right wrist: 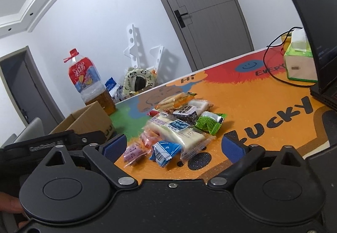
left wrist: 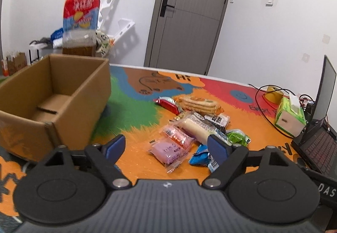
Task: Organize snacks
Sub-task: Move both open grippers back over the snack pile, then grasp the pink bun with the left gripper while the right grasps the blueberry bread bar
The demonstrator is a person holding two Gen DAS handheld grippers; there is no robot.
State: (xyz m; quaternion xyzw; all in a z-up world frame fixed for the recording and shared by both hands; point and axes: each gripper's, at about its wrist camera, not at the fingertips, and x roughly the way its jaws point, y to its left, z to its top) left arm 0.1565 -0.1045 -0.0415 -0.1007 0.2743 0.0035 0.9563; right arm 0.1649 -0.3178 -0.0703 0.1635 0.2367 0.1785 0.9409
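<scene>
The cardboard box (left wrist: 52, 93) is the biggest thing on the bright printed table mat (left wrist: 134, 161), standing open-topped and bare inside, ahead and off to the left of the left gripper (left wrist: 166, 144). A large drink bottle (left wrist: 81, 15) stands just beyond the box's far wall.

The pile of snacks (left wrist: 193, 125) lies ahead of both sets of fingers, loosely heaped rather than sorted. From the left gripper's side the pile runs away and slightly to the right. Its longest piece, a pale cake bar (left wrist: 194, 127), lies on a diagonal, with its near end pointing toward the right-hand fingertip. The purple packet (left wrist: 168, 151) is the nearest piece and lies almost directly in the gap between the left gripper's blue fingertips (left wrist: 114, 146), with a pink packet (left wrist: 179, 137) just behind it and a blue packet (left wrist: 200, 156) just beside the right-hand fingertip.

Both pairs of fingers stand wide apart with nothing between the pads. The right gripper (right wrist: 174, 146) faces the same heap, with the blue packet and the cake bar between its fingers' line of sight.

I would judge the left hand better placed: the purple packet is straight ahead of it, and the box is on its own side. The packet's long axis lies aslant to the fingers, so a slight wrist turn may be needed.
</scene>
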